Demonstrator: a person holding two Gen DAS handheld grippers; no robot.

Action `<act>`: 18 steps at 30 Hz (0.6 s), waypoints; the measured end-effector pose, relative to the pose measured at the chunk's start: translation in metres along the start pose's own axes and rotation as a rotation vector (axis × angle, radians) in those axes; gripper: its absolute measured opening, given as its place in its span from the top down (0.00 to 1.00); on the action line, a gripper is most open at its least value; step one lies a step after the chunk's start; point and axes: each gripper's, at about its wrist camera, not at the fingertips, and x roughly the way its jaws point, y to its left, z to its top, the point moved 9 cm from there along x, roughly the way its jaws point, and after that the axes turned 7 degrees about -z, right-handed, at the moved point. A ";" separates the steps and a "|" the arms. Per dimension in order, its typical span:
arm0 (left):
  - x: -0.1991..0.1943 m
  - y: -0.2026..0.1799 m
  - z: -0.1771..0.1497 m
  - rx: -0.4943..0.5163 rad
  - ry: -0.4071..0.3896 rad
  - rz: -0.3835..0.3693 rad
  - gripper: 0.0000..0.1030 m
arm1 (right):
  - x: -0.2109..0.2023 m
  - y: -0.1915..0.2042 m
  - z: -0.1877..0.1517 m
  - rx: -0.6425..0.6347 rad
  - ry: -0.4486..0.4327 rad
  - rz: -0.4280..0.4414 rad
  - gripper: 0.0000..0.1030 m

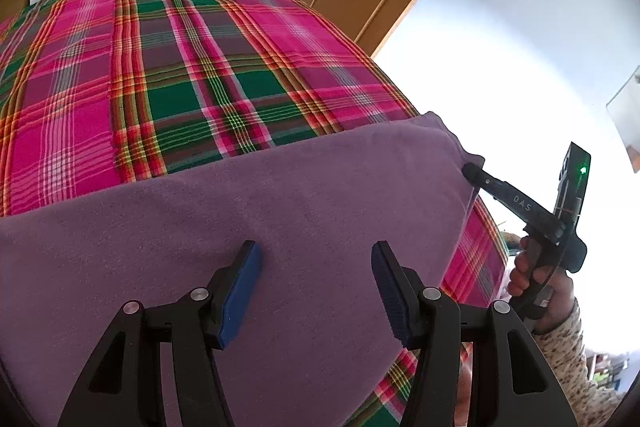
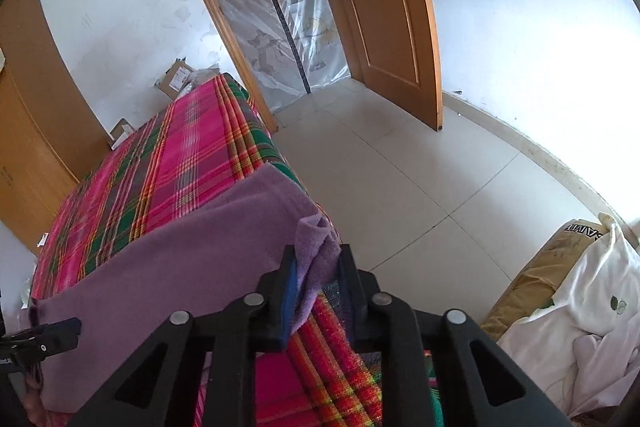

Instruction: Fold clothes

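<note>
A purple fleece garment [image 1: 248, 227] lies flat across the near end of a bed covered with a pink and green plaid spread [image 1: 160, 67]. My left gripper [image 1: 316, 271] is open just above the garment's middle, its blue pads [image 1: 240, 291] apart with only flat cloth beneath them. My right gripper [image 2: 318, 285] is shut on the garment's corner [image 2: 316, 251] at the bed's edge, and the cloth bunches up between its narrow jaws. The left wrist view shows the right gripper [image 1: 472, 173] pinching that far right corner, with a hand [image 1: 532, 279] on its handle. The left gripper [image 2: 48, 337] shows at the garment's other end.
Beyond the bed are an open wooden door [image 2: 384, 27], a doorway hung with plastic sheeting [image 2: 280, 19], cardboard boxes [image 2: 176, 77] and a wooden wardrobe [image 2: 28, 107]. Tiled floor [image 2: 400, 179] runs along the bed's right side. White cloth [image 2: 592, 327] lies over a tan bag at lower right.
</note>
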 end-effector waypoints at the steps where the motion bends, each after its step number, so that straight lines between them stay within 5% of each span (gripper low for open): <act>1: 0.000 0.000 0.000 -0.001 0.000 0.000 0.42 | -0.001 0.002 0.000 -0.008 -0.002 0.000 0.84; 9: 0.002 -0.002 0.003 -0.012 0.001 -0.004 0.42 | -0.017 0.024 0.007 -0.107 -0.085 0.016 0.89; 18: 0.011 -0.007 0.015 -0.066 -0.002 -0.099 0.42 | -0.047 0.071 0.009 -0.258 -0.179 0.100 0.89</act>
